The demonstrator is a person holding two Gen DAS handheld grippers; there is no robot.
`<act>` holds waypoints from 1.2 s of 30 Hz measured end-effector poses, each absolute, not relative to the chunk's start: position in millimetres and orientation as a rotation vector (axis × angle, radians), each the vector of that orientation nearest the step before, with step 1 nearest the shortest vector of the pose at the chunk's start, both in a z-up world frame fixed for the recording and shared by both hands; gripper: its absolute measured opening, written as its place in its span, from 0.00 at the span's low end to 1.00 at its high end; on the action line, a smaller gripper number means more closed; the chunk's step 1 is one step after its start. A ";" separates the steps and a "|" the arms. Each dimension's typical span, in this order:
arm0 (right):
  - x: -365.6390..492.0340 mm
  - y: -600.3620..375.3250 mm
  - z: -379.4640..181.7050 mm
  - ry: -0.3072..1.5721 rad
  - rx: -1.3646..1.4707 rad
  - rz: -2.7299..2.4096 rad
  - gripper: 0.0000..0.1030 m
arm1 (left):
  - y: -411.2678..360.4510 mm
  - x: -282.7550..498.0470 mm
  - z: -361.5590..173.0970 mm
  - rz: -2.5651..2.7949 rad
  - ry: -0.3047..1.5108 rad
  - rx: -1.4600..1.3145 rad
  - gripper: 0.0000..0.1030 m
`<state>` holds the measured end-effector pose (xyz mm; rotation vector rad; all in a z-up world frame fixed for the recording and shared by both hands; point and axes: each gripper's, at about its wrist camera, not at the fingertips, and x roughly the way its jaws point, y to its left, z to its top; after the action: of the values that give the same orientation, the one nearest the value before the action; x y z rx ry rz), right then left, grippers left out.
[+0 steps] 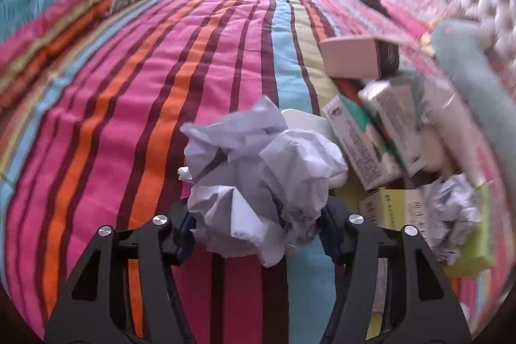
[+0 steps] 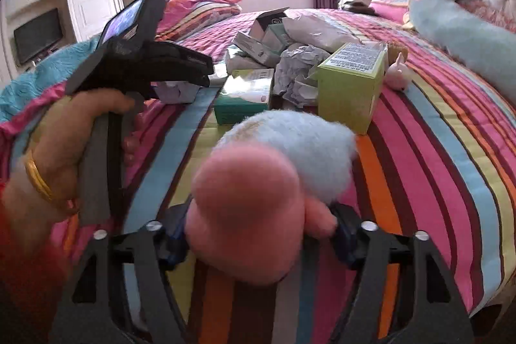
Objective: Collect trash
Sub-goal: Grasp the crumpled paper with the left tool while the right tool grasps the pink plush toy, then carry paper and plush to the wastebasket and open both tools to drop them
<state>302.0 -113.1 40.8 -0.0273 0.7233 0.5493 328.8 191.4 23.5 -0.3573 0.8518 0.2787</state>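
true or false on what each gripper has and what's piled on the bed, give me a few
1. The left gripper has crumpled white paper between its fingers. True.
2. The right gripper grips a cardboard box. False: it grips a pink and pale blue plush toy.
3. Small boxes lie piled on the striped bedspread. True.
4. The bedspread is plain white. False: it is striped in pink, orange, blue and maroon.
5. A green box stands upright behind the plush toy. True.

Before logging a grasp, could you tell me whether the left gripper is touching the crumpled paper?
Touching: the left wrist view shows both fingers of the left gripper pressed into the crumpled paper.
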 end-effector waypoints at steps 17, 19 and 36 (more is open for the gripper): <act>181.1 -241.5 58.9 0.826 0.167 0.816 0.58 | 139.6 89.5 74.9 0.031 0.625 -0.319 0.56; 163.9 -250.1 43.7 0.894 0.161 0.817 0.58 | 119.4 48.1 60.2 -0.023 0.667 -0.330 0.56; 132.0 -225.4 -126.7 1.432 -0.078 0.668 0.58 | -2.3 -14.8 -191.8 -0.172 1.467 -0.280 0.56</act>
<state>132.1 -225.3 -126.7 -0.0778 1.4319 0.6682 -14.8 -2.3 -191.8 -0.2800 1.4672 -0.1715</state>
